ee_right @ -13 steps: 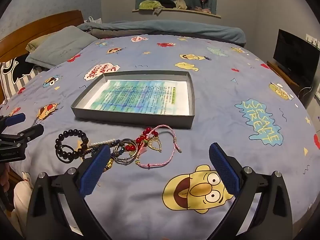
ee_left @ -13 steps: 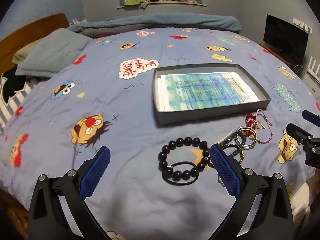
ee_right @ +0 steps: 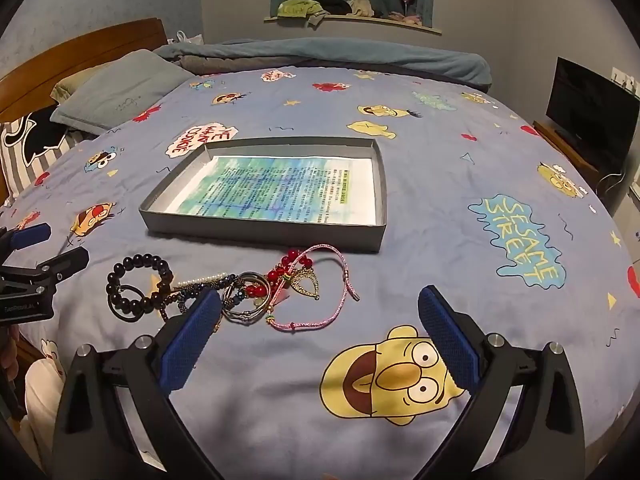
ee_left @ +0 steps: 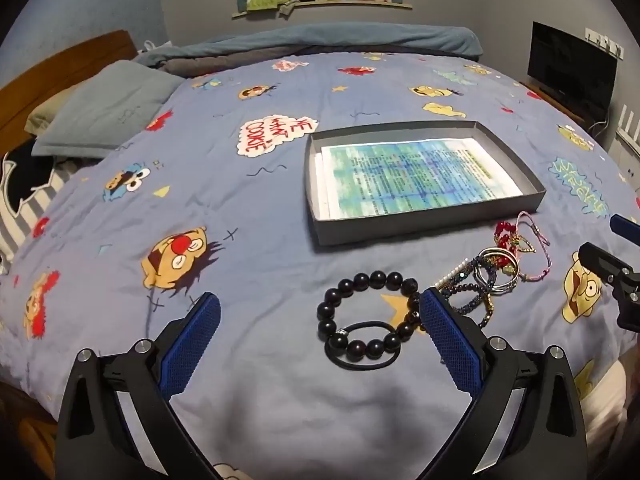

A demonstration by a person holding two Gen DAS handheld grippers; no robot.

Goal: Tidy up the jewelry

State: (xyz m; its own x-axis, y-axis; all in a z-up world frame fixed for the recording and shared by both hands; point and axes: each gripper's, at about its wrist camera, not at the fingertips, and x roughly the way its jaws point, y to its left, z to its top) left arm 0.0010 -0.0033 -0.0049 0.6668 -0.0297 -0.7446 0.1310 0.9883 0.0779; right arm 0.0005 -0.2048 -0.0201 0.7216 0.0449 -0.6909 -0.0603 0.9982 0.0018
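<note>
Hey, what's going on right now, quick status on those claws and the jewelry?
Left gripper open, empty, over black bead bracelet. Right gripper open, empty. Jewelry pile on bedspread, gray tray holds none yet. Nothing in the way.

Both wrist views look down across the bed [ee_left: 260, 400] from its near edge, sharing the grey box [ee_left: 424, 224] and jewelry pile [ee_right: 248, 292].

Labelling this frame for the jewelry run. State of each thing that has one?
left gripper: jaws open, empty
right gripper: jaws open, empty
grey box: lidless, only a printed sheet inside, no jewelry
black bead bracelet: flat on the bedspread, outside the box
black hair tie: flat, partly under the bracelet
pink cord bracelet: unfastened, ends apart
television: off
</note>
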